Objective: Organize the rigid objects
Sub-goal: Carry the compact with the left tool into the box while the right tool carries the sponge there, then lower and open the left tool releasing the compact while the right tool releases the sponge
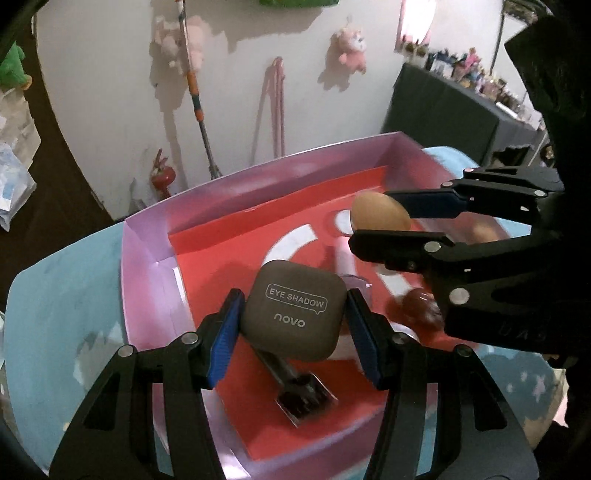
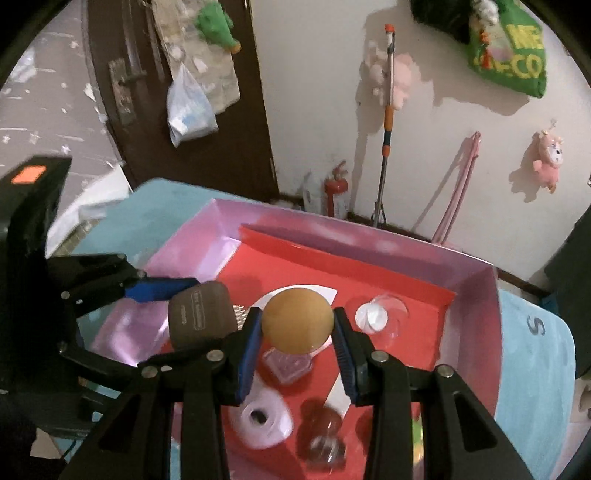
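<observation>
We have the left gripper (image 1: 291,321) clamped on the brown square eyeshadow compact (image 1: 293,314) and the right gripper (image 2: 295,336) on the tan wooden egg (image 2: 295,320), both above the pink cardboard box (image 1: 147,251); several small items, blurred, seemingly already lie inside.

Two claws: the left claw (image 1: 291,332) and the right claw (image 2: 295,343). One eyeshadow case (image 1: 293,314), one egg (image 2: 297,320), one pink box (image 1: 147,258) with one red liner (image 1: 221,251). In the box lie one razor (image 1: 295,391), one dark red bottle (image 2: 321,424), one white tape roll (image 2: 260,419), one clear faceted piece (image 2: 288,365) and one clear dome (image 2: 384,314). On the wall hang two pink plush toys (image 2: 548,157) and one green one (image 2: 218,24); one mop (image 2: 386,129) and one extinguisher (image 2: 336,195) stand below.
</observation>
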`<control>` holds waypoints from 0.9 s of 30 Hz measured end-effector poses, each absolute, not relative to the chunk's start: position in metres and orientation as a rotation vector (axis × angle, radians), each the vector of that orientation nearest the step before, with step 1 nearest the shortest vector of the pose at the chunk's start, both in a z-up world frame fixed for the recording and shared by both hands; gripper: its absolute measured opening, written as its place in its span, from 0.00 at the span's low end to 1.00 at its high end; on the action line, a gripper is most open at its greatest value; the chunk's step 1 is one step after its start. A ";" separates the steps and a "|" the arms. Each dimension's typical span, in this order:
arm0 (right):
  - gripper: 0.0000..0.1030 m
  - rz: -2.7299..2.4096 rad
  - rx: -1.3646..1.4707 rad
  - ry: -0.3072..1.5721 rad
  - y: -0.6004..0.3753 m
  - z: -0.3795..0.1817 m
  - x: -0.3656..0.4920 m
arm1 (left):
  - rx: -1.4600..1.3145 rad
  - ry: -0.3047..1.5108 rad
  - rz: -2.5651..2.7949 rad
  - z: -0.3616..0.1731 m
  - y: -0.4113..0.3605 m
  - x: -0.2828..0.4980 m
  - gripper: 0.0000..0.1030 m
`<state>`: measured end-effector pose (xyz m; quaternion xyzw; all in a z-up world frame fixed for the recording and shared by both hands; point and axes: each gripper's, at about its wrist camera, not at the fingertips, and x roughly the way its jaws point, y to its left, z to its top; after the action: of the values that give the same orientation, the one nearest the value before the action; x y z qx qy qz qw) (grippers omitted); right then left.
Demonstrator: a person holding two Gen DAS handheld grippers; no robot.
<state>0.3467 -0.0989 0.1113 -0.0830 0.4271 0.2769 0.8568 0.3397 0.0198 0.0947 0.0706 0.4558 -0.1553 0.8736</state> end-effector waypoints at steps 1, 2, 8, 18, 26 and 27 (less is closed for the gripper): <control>0.39 0.572 -0.174 0.912 -0.097 0.108 0.355 | 0.149 0.967 -0.319 0.091 0.021 0.346 0.52; 0.39 0.570 -0.171 0.932 -0.095 0.104 0.363 | 0.152 0.980 -0.310 0.088 0.022 0.353 0.52; 0.39 0.546 -0.206 1.010 -0.087 0.086 0.395 | 0.091 1.080 -0.278 0.071 0.030 0.382 0.52; 0.39 0.531 -0.236 1.082 -0.080 0.075 0.418 | 0.020 1.125 -0.212 0.068 0.032 0.393 0.52; 0.39 0.511 -0.247 1.169 -0.077 0.067 0.435 | 0.106 1.119 -0.177 0.065 0.017 0.406 0.52; 0.39 0.506 -0.250 1.180 -0.076 0.066 0.437 | 0.108 1.122 -0.178 0.064 0.017 0.408 0.52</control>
<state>0.4371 -0.0765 0.0656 -0.1165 0.5490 0.2355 0.7935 0.4076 0.0169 0.0645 0.0509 0.5312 -0.0842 0.8415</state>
